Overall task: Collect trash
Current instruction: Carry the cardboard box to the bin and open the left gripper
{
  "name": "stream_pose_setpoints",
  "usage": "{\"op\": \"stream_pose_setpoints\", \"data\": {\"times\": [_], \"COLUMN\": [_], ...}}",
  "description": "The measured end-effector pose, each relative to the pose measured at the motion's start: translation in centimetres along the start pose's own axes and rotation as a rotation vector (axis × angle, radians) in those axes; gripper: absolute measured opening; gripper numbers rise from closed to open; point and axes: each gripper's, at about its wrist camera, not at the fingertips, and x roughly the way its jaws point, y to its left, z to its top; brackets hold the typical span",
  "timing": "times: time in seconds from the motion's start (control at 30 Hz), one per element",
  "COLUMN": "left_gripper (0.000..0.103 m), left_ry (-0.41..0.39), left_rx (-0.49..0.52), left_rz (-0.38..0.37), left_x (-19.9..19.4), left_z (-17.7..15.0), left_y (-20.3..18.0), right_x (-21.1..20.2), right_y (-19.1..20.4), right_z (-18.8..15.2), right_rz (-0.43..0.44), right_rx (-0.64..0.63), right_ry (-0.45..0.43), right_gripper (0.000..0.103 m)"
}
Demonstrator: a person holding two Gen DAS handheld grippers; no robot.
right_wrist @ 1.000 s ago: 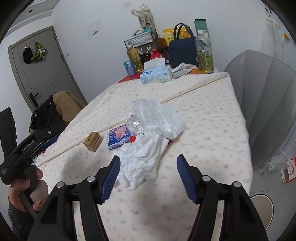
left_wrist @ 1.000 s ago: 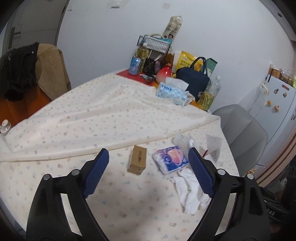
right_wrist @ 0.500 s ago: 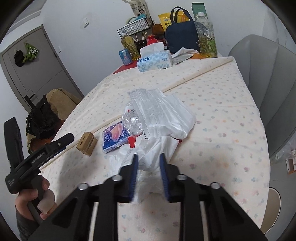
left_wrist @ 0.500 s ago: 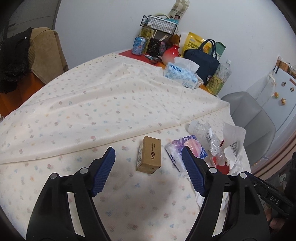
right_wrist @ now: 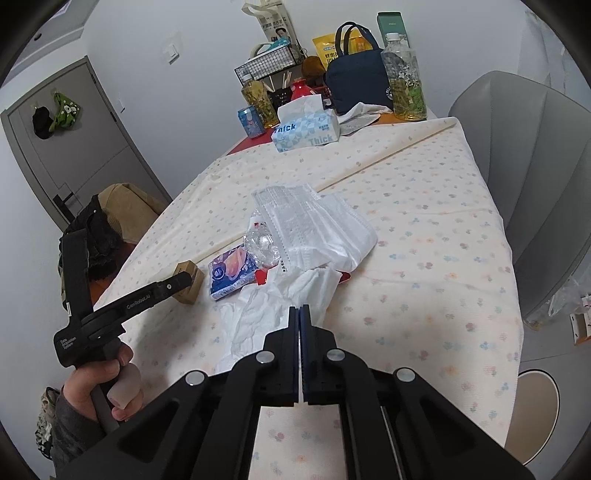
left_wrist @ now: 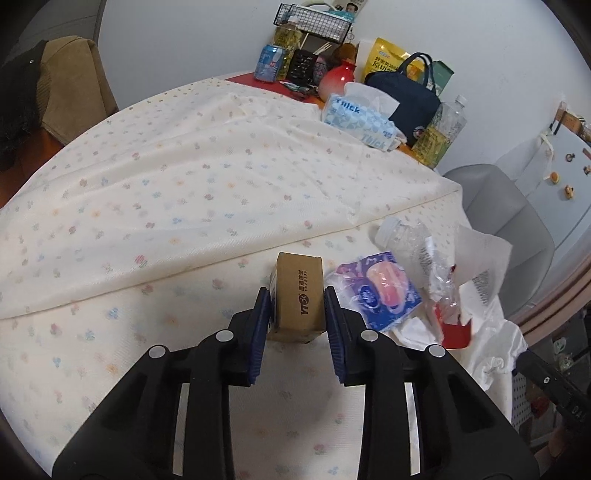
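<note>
Floral-print cloth (left_wrist: pixel 184 177) covers the table, cream and finely woven, with a folded ridge running across it. At the far end by the white wall stand a tissue pack (left_wrist: pixel 360 120), a navy bag (left_wrist: pixel 402 98) and a wire basket (left_wrist: pixel 314 22); a grey chair (right_wrist: pixel 535 177) sits along the table's right edge.

Squeezed between the 2 blue ribbed pads of the left gripper (left_wrist: pixel 297 295) is a small cardboard box (left_wrist: pixel 300 295), plain brown with dark printing on its top face. Just right of it lies a glossy purple wrapper (left_wrist: pixel 376 291), touching a crushed clear bottle (left_wrist: pixel 410 236) and a red scrap (left_wrist: pixel 456 332).

With its jaws pressed together, the right gripper (right_wrist: pixel 299 310) pinches the near edge of a crumpled white plastic bag (right_wrist: pixel 269 317), thin and wrinkled. Beyond that lies a flatter white bag (right_wrist: pixel 325 229) with a dimpled clear sheet on top. Bare cloth spreads to the right of the pile up to the table's rounded edge.
</note>
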Motion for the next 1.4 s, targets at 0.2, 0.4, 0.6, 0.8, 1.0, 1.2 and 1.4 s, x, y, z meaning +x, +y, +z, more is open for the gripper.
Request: {"op": "stream_pose_setpoints", "data": {"times": [0.2, 0.4, 0.6, 0.8, 1.0, 1.2, 1.4], "left_gripper": [0.029, 0.029, 0.029, 0.029, 0.029, 0.029, 0.029], "left_ry": [-0.06, -0.087, -0.088, -0.077, -0.064, -0.04, -0.011], "left_rx": [0.015, 0.049, 0.111, 0.177, 0.235, 0.28, 0.335], "left_rz": [-0.042, -0.11, -0.172, -0.237, -0.288, -0.316, -0.347], "left_x": [-3.3, -5.1, -5.7, -5.9, -5.6, -4.8, -3.8], "left_z": [0.5, 0.4, -0.1, -1.1, -1.9, -2.9, -4.0], "left_y": [-1.3, -4.1, -8.2, -13.1, -17.5, -21.1, -25.1], "right_x": [-2.6, -4.6, -7.0, -9.8, -12.2, -14.4, -16.2], "right_y": [-0.5, -1.7, -3.6, -6.3, -9.0, -12.4, -15.6], "right_z": [0.0, -0.1, -0.1, -0.6, -1.0, -1.7, -2.5], "right_rz": [0.016, 0.013, -0.006, -0.034, -0.072, -0.107, -0.141], "right_rx": [0.012, 0.025, 0.052, 0.088, 0.124, 0.173, 0.223], "right_ry": [-0.048, -0.08, -0.125, -0.166, -0.206, -0.237, -0.261], "right_gripper": [0.002, 0.002, 0.002, 0.002, 0.002, 0.002, 0.002]}}
